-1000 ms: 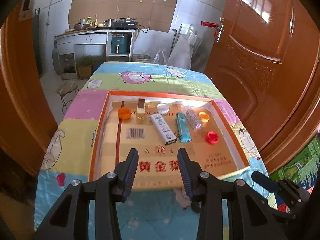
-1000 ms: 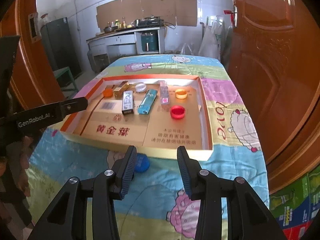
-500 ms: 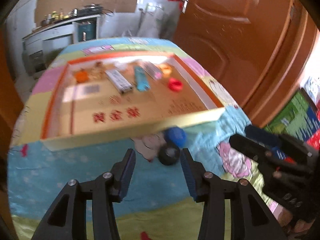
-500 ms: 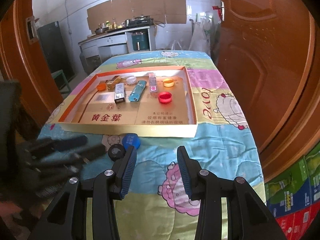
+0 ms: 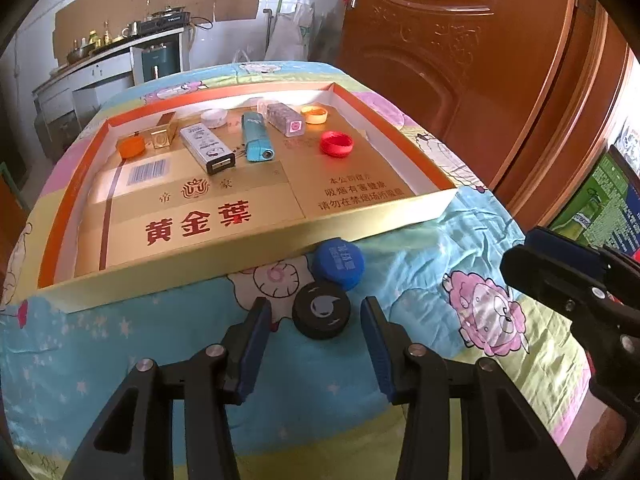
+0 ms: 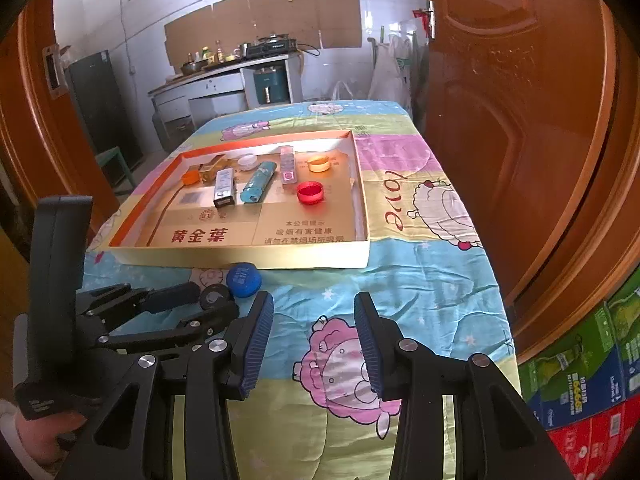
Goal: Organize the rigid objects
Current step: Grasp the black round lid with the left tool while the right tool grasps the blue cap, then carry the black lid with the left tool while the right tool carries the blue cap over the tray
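Item: black cap (image 5: 322, 311), on quilt (image 5: 420, 280) beside blue cap (image 5: 338, 264), outside tray (image 5: 256, 236).
Handling: likely light, stiff; pinch rim sides.
Left gripper (image 5: 316, 320): spread, straddling cap, just been closing.
Right gripper (image 6: 314, 312): spread, empty.

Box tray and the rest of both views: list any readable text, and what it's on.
"黄金葉": red characters on the box tray floor.
"帝 豪": small print above them.
"love": pink patch of the tablecloth, right wrist view.
Barcode digits: too small to read.
Blue cap, lighters, warning lines, stacked cartons: print there, too blurred.
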Motion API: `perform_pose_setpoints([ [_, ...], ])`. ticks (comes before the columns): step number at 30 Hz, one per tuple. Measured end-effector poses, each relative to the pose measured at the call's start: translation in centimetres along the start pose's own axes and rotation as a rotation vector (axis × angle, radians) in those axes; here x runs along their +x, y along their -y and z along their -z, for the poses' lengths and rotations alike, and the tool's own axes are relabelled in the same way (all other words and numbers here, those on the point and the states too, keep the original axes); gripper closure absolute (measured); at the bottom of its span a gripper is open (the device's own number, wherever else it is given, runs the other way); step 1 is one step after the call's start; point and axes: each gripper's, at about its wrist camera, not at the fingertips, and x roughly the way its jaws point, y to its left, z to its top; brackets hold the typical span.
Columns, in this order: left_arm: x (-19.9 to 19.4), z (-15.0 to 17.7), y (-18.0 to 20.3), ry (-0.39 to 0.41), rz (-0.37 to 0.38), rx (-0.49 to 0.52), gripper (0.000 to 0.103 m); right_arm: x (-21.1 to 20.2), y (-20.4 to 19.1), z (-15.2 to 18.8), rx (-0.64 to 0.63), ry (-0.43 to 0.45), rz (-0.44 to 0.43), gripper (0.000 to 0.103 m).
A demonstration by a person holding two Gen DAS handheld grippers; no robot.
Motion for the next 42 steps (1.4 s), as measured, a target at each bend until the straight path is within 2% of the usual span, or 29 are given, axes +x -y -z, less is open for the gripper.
perform_pose_setpoints([
  [1, 0.0, 0.0, 0.0, 0.002, -0.018, 0.006, 0.072, 0.0, 0.0, 0.0, 0.001, -0.001, 0.0, 0.06],
  [8, -1.0, 0.5, -1.3, 0.023, 0.013, -0.026, 0.073, 0.8, -0.4, 0.1, -0.002, -0.026, -0.022, 0.06],
  [21, -5.6, 1.3, -4.7, 0.107, -0.012, -0.089, 0.073, 4.6, -4.5, -0.6, -0.048, -0.073, -0.107, 0.06],
  [30, -7.1, 1.6, -7.9, 0.14, -0.026, -0.14, 0.073, 9.1, -7.0, -1.2, -0.077, -0.13, -0.053, 0.06],
  [31, -7.1, 1.7, -8.3, 0.14, -0.026, -0.148, 0.073, 9.4, -7.0, -1.1, -0.078, -0.138, -0.04, 0.068],
  [32, -7.1, 1.8, -8.6, 0.141, -0.026, -0.154, 0.073, 9.4, -7.2, -1.2, -0.085, -0.129, -0.017, 0.072],
  [42, -7.5, 2.3, -9.6, 0.151, -0.01, -0.18, 0.073, 8.2, -7.5, -1.1, -0.099, -0.124, -0.012, 0.072],
])
